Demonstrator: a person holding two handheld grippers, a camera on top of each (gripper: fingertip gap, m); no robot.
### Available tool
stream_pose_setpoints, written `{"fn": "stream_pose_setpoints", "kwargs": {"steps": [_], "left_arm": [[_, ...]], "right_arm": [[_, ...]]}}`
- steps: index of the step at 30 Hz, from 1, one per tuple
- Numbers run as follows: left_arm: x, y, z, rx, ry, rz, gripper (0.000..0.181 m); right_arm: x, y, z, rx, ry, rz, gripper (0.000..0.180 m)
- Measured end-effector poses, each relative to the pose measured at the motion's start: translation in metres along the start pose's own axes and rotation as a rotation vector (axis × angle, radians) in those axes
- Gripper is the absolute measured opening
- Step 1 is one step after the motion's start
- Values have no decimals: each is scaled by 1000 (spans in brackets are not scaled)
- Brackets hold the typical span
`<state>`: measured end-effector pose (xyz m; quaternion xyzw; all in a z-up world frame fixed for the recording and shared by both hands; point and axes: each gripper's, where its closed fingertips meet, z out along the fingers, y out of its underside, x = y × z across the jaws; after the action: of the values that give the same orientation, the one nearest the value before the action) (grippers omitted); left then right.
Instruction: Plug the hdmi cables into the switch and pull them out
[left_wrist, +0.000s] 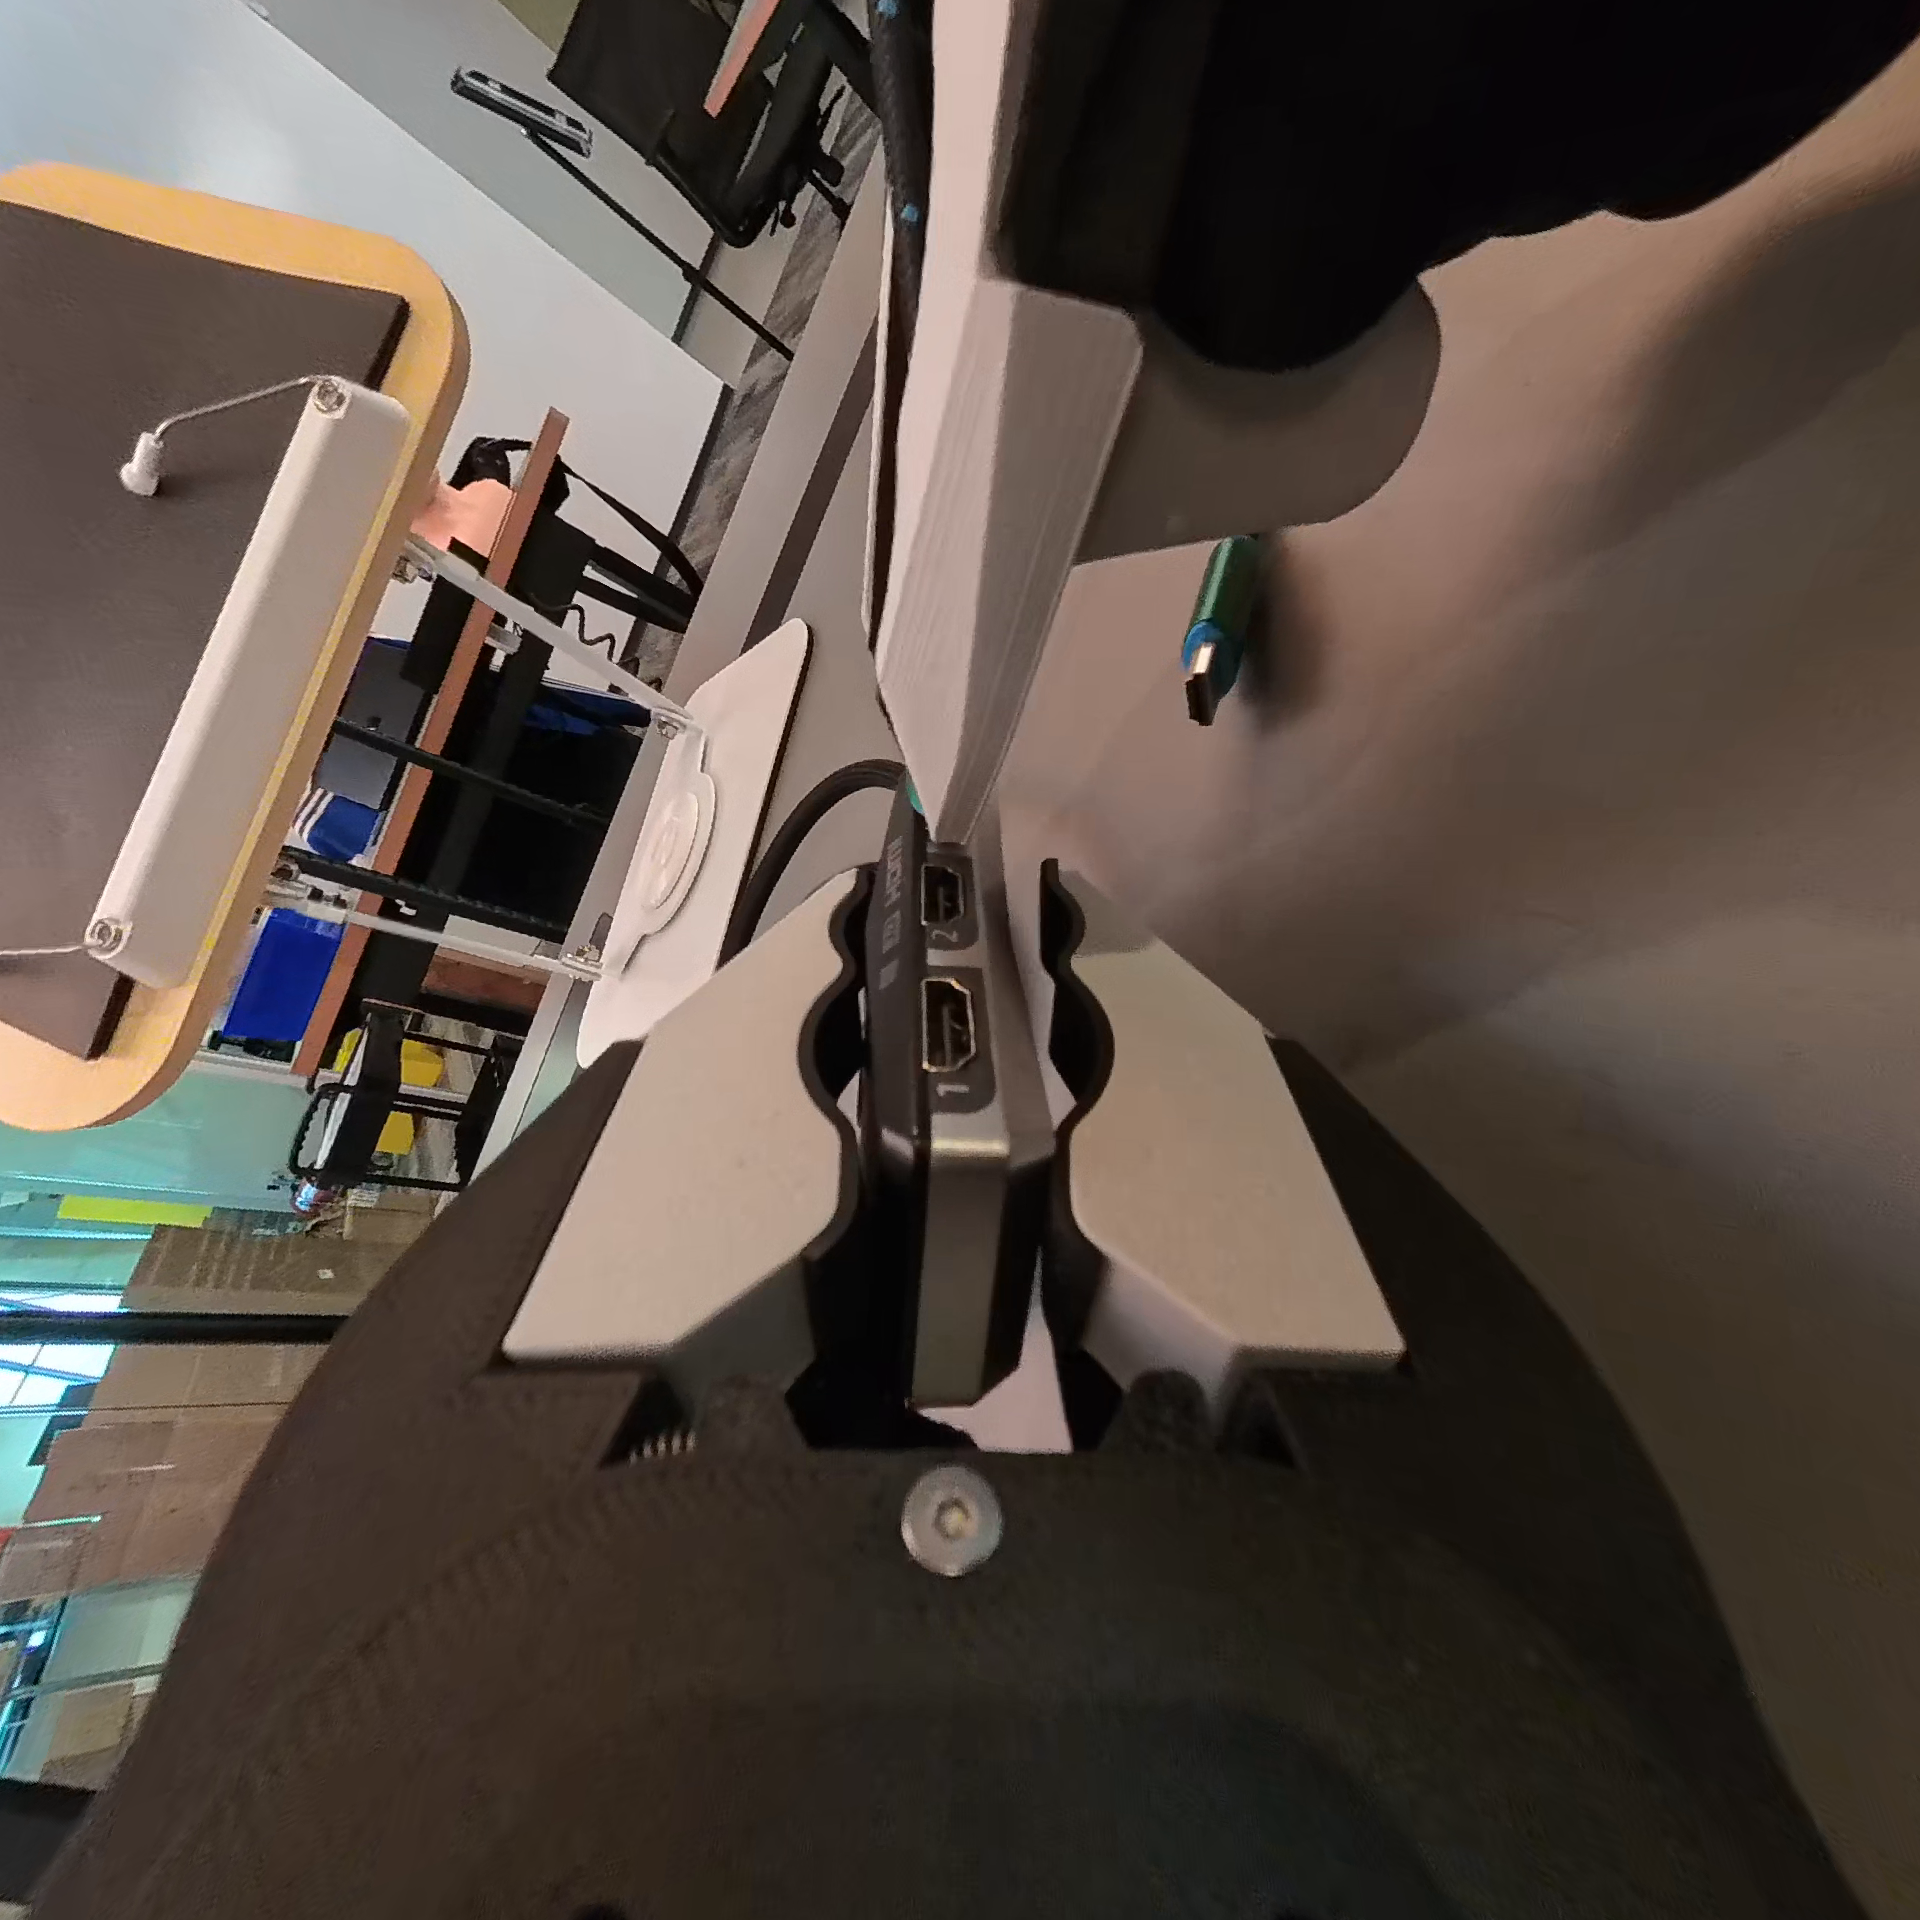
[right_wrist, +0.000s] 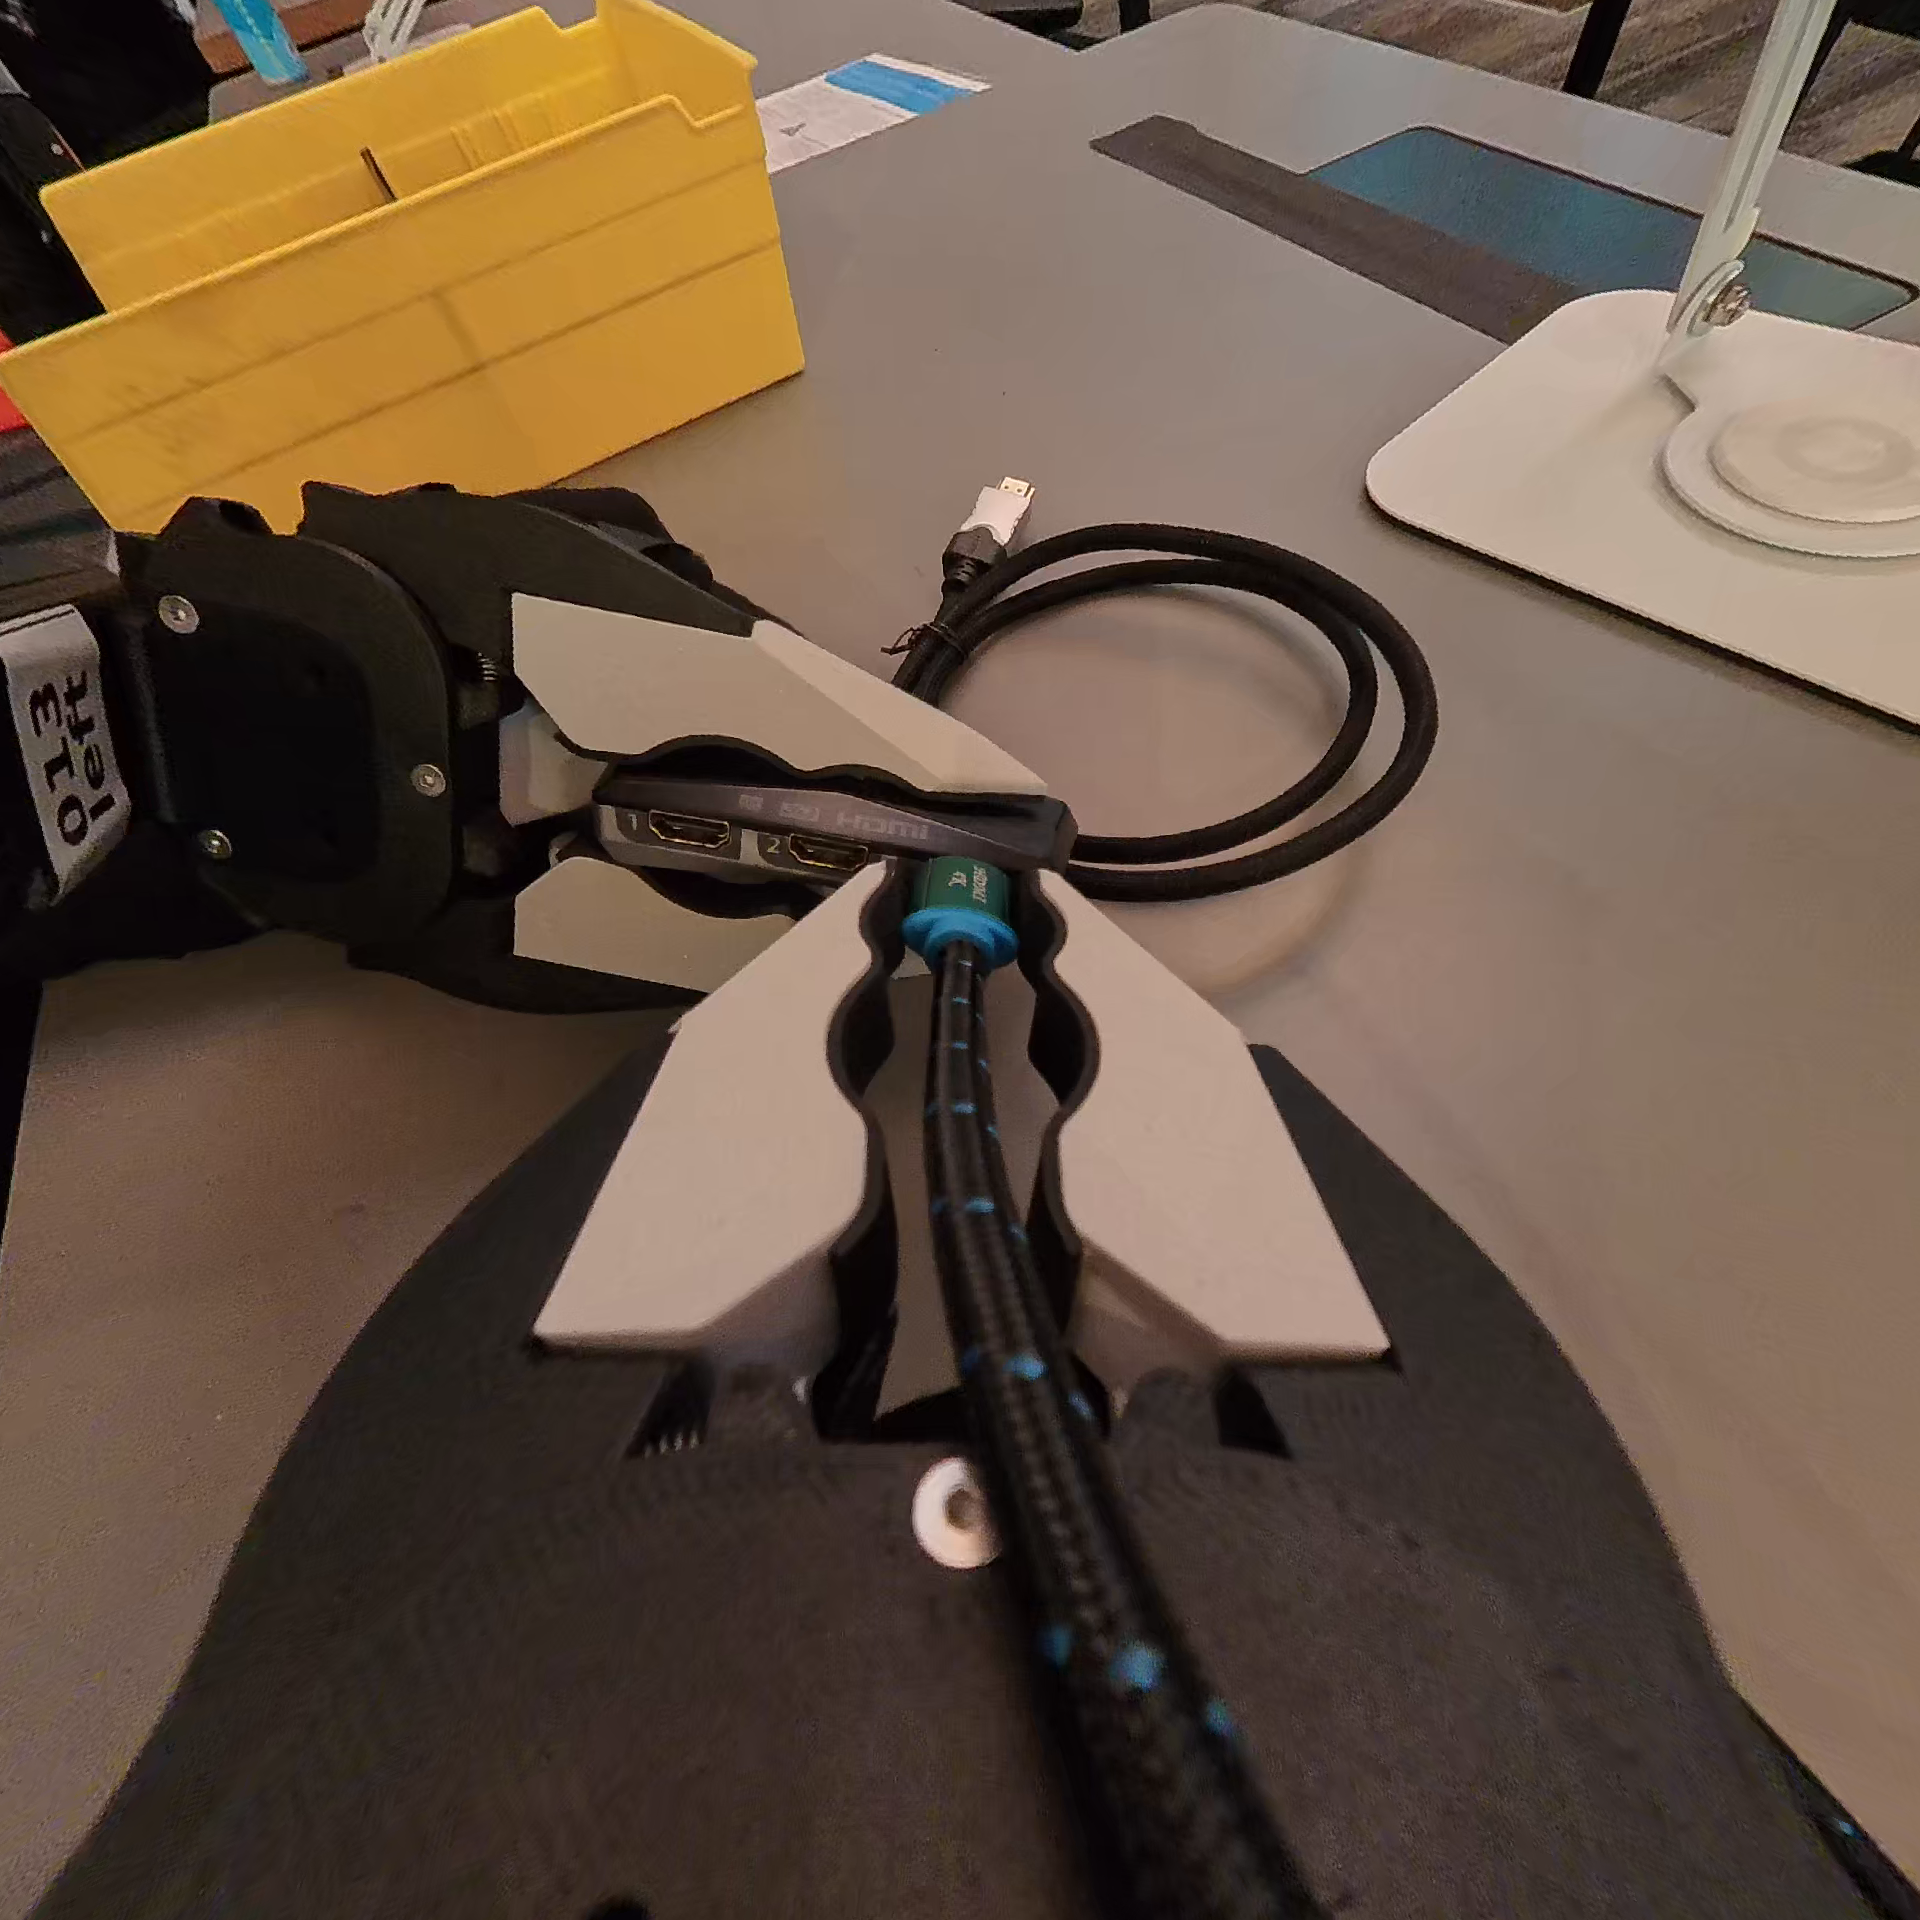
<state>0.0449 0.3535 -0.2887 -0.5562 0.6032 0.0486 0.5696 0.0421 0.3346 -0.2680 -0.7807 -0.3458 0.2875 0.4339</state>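
Braided black-and-blue cable (right_wrist: 997, 1247) is running out between the fingers of my right gripper (right_wrist: 961, 904), which is clamping the green plug (right_wrist: 961, 883) at the switch's edge. Beside it, my left gripper (right_wrist: 821, 831) is squeezing the dark switch (right_wrist: 831, 826) flat between its pads, the two numbered ports sitting empty and facing me. In the left wrist view, the switch (left_wrist: 956, 1091) is standing edge-on between my left gripper (left_wrist: 956, 935) fingers, and a second green plug (left_wrist: 1221, 623) is lying loose on the grey table (left_wrist: 1558, 935). Farther off, a black cable (right_wrist: 1299, 727) is coiling on the table (right_wrist: 1039, 364), its white plug (right_wrist: 997, 514) unconnected, with a yellow bin (right_wrist: 416, 260) and a white stand base (right_wrist: 1558, 468) beyond.
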Motion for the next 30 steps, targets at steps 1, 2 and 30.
{"fn": "stream_pose_setpoints", "kwargs": {"steps": [1, 2, 30], "left_arm": [[1, 1, 2, -6, -2, 1, 34], [0, 4, 5, -32, -13, 5, 53], [7, 3, 4, -39, 20, 6, 31]], "right_arm": [[0, 0, 0, 5, 2, 0, 19], [-2, 0, 0, 10, 1, 0, 19], [-11, 1, -15, 9, 144, -19, 19]]}}
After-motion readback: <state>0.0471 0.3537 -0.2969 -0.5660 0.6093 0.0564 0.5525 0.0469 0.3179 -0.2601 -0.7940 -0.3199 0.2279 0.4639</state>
